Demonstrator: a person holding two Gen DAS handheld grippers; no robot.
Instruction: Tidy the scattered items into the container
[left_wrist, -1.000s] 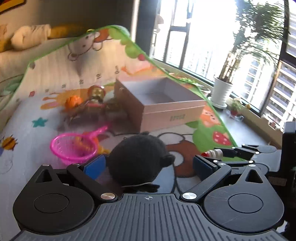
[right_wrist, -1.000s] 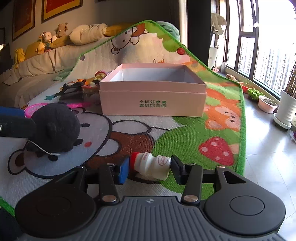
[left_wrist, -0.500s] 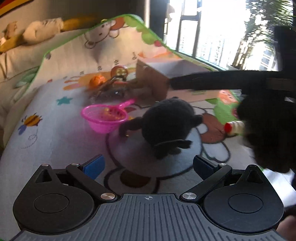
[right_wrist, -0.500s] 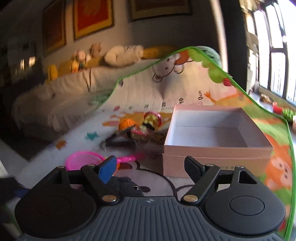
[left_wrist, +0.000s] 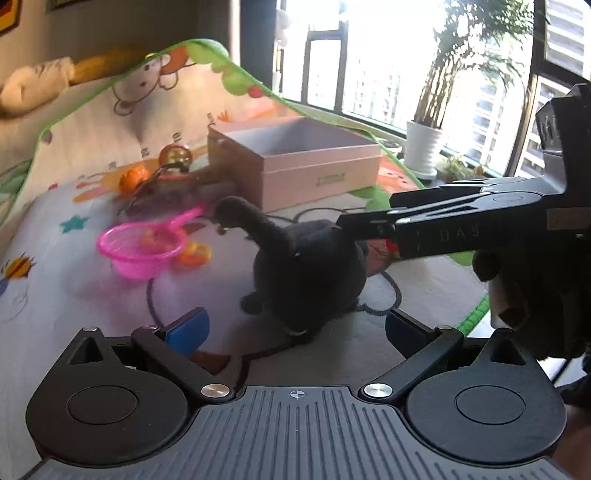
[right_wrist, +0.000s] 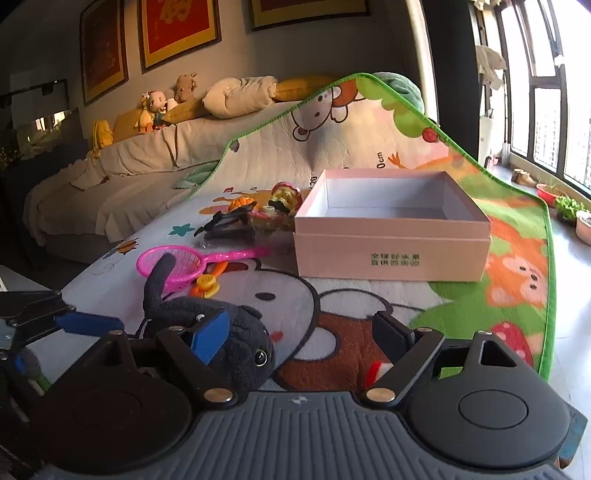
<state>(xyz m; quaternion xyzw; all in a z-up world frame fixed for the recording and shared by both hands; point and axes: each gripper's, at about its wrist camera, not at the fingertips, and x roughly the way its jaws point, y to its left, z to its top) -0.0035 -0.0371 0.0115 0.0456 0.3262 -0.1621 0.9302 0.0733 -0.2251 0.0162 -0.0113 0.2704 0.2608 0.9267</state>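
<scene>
A black plush toy (left_wrist: 310, 266) lies on the cartoon play mat, also in the right wrist view (right_wrist: 229, 332). My left gripper (left_wrist: 295, 328) is open and empty just short of it. My right gripper (right_wrist: 299, 332) is open above the plush's right side; it shows from the side in the left wrist view (left_wrist: 369, 225). A small white bottle with a red cap (right_wrist: 376, 371) lies under the right finger. The open pink box (right_wrist: 391, 225) stands farther back, empty. A pink toy net (right_wrist: 173, 262), an orange toy (right_wrist: 207, 284) and a heap of small toys (right_wrist: 255, 214) lie left of the box.
The mat (right_wrist: 509, 280) ends in a green border at the right, with bare floor beyond. A sofa with cushions and soft toys (right_wrist: 166, 110) stands behind. Potted plants (left_wrist: 424, 147) stand by the window.
Both grippers let go and pulled back: the left released the plush, the right released the bottle. The right gripper then swung over beside the plush. The plush now lies tipped with one limb up.
</scene>
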